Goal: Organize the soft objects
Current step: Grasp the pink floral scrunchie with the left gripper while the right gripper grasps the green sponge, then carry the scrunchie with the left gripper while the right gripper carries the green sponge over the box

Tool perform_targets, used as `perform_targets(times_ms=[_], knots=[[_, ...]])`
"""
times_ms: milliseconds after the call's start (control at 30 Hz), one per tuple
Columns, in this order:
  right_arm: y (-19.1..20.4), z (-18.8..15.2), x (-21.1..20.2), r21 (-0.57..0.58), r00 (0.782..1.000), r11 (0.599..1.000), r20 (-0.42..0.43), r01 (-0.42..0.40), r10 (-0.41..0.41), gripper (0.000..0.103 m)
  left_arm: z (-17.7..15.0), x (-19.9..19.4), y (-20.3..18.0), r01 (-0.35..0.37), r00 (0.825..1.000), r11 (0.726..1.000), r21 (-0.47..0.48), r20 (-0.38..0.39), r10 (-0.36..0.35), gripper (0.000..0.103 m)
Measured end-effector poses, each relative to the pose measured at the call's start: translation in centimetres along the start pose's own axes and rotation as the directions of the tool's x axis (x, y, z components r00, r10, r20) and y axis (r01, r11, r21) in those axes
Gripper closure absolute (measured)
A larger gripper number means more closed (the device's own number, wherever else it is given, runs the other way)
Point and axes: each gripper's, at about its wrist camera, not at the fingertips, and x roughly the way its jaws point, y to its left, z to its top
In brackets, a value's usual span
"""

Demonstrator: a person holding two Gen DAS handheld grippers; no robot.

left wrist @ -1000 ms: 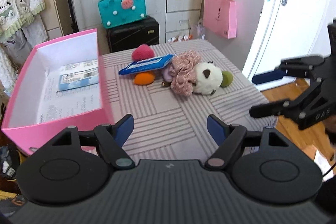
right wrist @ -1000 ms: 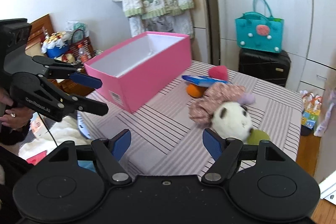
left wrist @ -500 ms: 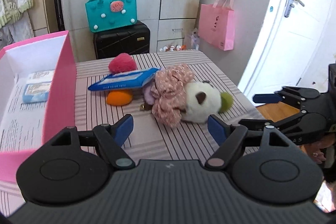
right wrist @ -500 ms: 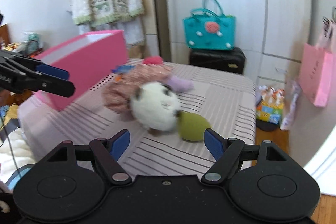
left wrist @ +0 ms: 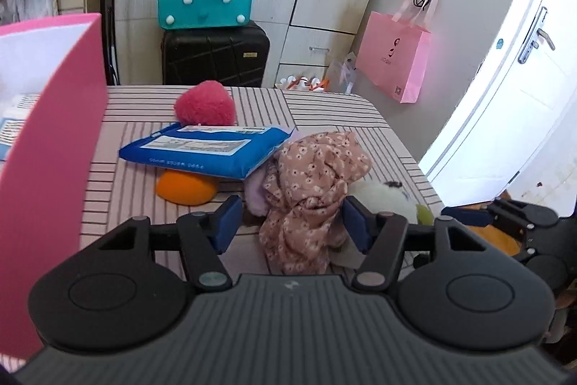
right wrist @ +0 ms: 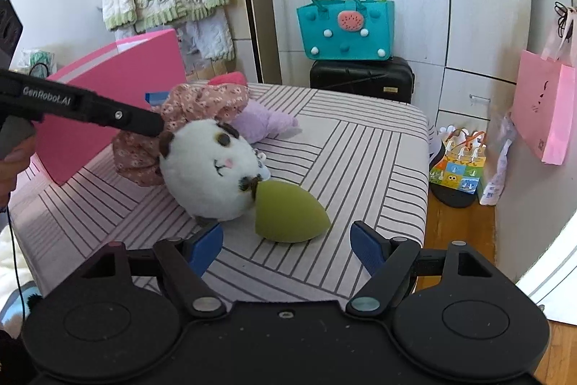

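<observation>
Your left gripper (left wrist: 288, 222) is spread wide around the floral scrunchie (left wrist: 313, 183) mid-table without pinching it, your right gripper (right wrist: 286, 242) gapes empty just near of the green sponge (right wrist: 288, 215), which touches the white plush (right wrist: 209, 168), pink box (left wrist: 47, 147) far left.

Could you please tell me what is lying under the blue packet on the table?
An orange sponge sticks out from under the blue packet, which rests on it. The packet hides the sponge's far part and anything else beneath.
</observation>
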Motion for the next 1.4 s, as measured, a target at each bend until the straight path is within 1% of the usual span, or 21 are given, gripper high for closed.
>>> perform_targets(times_ms=[67, 233, 433, 600, 667, 700, 733, 767, 967, 1067, 1200, 1300, 1400], knots=[[-0.4, 0.1, 0.5, -0.004, 1.000, 1.000, -0.011, -0.012, 0.012, 0.021, 0.2, 0.6, 0.0, 0.021, 1.000, 1.000, -0.012, -0.009, -0.021, 0.043], [-1.0, 0.3, 1.3, -0.005, 0.998, 0.998, -0.031, -0.058, 0.058, 0.021, 0.3, 1.8, 0.4, 0.036, 0.999, 0.998, -0.057, -0.024, -0.038, 0.043], [-1.0, 0.6, 2.3, -0.044, 0.998, 0.997, -0.039, -0.060, 0.058, 0.022, 0.1, 2.1, 1.6, 0.082, 0.996, 0.986, -0.149, -0.029, -0.087, 0.043], [-1.1, 0.7, 2.6, -0.059, 0.997, 0.996, -0.039, -0.072, 0.070, 0.031, -0.2, 2.4, 2.3, 0.130, 0.990, 0.969, -0.209, -0.032, -0.139, 0.056], [-1.2, 0.7, 2.6, -0.059, 0.997, 0.995, -0.033, -0.076, 0.074, 0.040, -0.3, 2.5, 2.4, 0.139, 0.988, 0.965, -0.220, -0.035, -0.151, 0.069], [-1.3, 0.7, 2.7, -0.056, 0.997, 0.995, -0.032, -0.076, 0.075, 0.047, -0.3, 2.5, 2.4, 0.140, 0.988, 0.965, -0.224, -0.039, -0.152, 0.072], [-1.3, 0.7, 2.6, -0.056, 0.997, 0.996, -0.027, -0.075, 0.073, 0.049, -0.3, 2.5, 2.3, 0.141, 0.987, 0.965, -0.219, -0.043, -0.154, 0.081], [-1.3, 0.7, 2.6, -0.054, 0.997, 0.996, -0.025, -0.073, 0.072, 0.049, -0.3, 2.5, 2.3, 0.137, 0.987, 0.967, -0.213, -0.048, -0.151, 0.085], [-1.0, 0.8, 2.2, -0.034, 0.997, 0.997, -0.032, -0.068, 0.067, 0.050, -0.7, 2.4, 2.3, 0.101, 0.991, 0.973, -0.209, -0.060, -0.116, 0.087], [-0.7, 0.7, 2.0, -0.033, 0.998, 0.998, -0.036, -0.053, 0.052, 0.050, -0.8, 2.0, 2.1, 0.089, 0.993, 0.977, -0.196, -0.061, -0.102, 0.091], [-0.6, 0.8, 1.4, -0.019, 0.999, 0.999, -0.036, -0.040, 0.039, 0.050, -1.0, 1.1, 2.0, 0.080, 0.994, 0.977, -0.195, -0.057, -0.093, 0.091], [-0.6, 0.9, 1.0, 0.000, 0.998, 1.000, -0.055, -0.027, 0.027, 0.050, -1.2, 0.5, 2.1, 0.072, 0.993, 0.977, -0.199, -0.072, -0.088, 0.091], [-0.5, 1.0, 0.3, 0.015, 0.998, 1.000, -0.060, -0.018, 0.019, 0.050, -1.4, -0.2, 2.0, 0.048, 0.994, 0.982, -0.184, -0.086, -0.064, 0.092]])
